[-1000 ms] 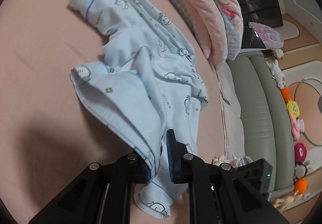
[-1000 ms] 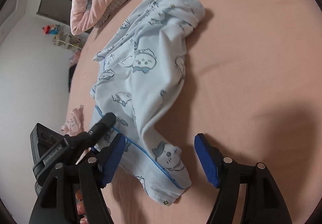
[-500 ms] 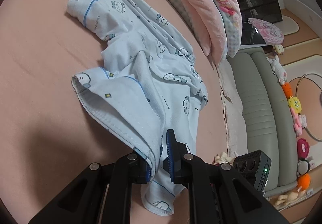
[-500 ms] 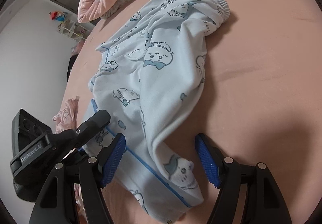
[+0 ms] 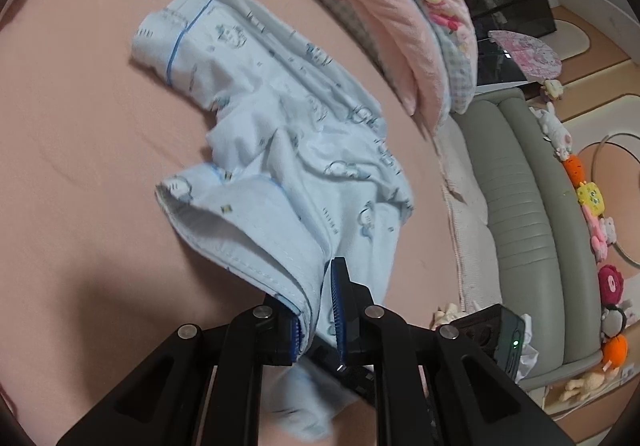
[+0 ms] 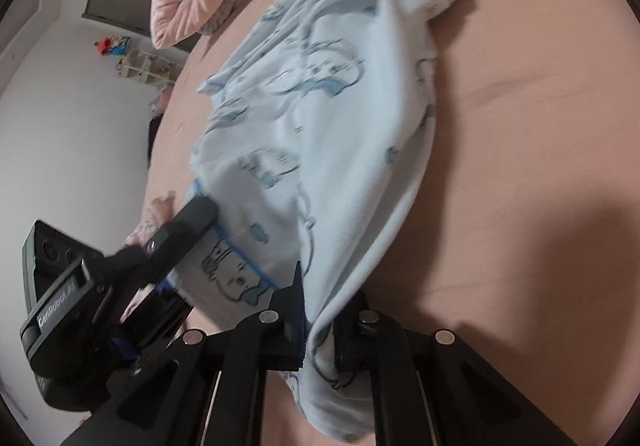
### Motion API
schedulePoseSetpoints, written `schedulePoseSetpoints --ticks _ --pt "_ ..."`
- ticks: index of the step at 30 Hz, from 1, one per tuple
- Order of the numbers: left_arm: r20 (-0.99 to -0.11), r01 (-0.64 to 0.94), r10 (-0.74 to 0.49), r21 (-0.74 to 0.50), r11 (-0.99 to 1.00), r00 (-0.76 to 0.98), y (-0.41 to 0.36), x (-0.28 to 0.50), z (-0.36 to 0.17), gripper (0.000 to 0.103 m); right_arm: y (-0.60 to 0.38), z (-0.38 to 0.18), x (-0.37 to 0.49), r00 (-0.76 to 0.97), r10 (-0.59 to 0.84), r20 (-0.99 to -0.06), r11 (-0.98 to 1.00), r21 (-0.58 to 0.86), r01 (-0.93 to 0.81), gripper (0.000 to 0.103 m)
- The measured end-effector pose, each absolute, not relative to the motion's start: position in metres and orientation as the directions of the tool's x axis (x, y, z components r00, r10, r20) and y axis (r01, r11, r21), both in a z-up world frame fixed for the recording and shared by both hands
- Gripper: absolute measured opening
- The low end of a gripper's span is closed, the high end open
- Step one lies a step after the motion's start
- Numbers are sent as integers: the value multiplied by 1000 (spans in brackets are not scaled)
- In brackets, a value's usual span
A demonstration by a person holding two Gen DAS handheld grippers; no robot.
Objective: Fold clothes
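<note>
Light blue pyjama trousers [image 5: 280, 149] with a cartoon print and blue piping lie crumpled on a pink bed sheet [image 5: 80, 125]. My left gripper [image 5: 316, 310] is shut on a folded hem of the trousers, with cloth bunched between its blue pads. In the right wrist view the same trousers [image 6: 328, 117] stretch away toward their elastic waistband at the top. My right gripper [image 6: 320, 338] is shut on another hem edge close by. The left gripper [image 6: 176, 238] shows at the left of that view, holding the piped cuff.
A pink quilt and checked pillows [image 5: 400, 5] lie along the far edge of the bed. A grey-green padded bench [image 5: 520, 205] with soft toys [image 5: 592, 197] stands beside the bed. In the right wrist view a white wall and shelf [image 6: 140, 61] are beyond the bed.
My right gripper has moved forward over the trouser hem and closed on it; it was open before. My left gripper has kept its hold, and the cloth has lifted slightly.
</note>
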State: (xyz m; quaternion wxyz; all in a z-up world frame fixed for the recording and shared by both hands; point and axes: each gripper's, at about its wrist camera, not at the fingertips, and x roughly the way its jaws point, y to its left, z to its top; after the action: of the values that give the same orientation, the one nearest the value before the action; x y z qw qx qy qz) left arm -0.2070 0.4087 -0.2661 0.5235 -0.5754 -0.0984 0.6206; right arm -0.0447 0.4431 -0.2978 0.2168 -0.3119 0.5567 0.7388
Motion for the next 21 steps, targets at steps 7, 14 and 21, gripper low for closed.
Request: schedulePoseSetpoints --ticks 7,14,21 --pt "-613 -579 777 -689 -436 144 395 -221 -246 11 421 -274 -78 -728 -42 -684 -393 681 -618 7" --pt "-588 -517 796 -730 -446 144 380 -240 -247 11 407 -258 -98 -734 -38 -678 -448 669 -593 5" --pt "-548 -499 823 -760 -417 147 367 -246 -233 11 395 -241 -113 -740 -48 -670 -500 658 -563 5"
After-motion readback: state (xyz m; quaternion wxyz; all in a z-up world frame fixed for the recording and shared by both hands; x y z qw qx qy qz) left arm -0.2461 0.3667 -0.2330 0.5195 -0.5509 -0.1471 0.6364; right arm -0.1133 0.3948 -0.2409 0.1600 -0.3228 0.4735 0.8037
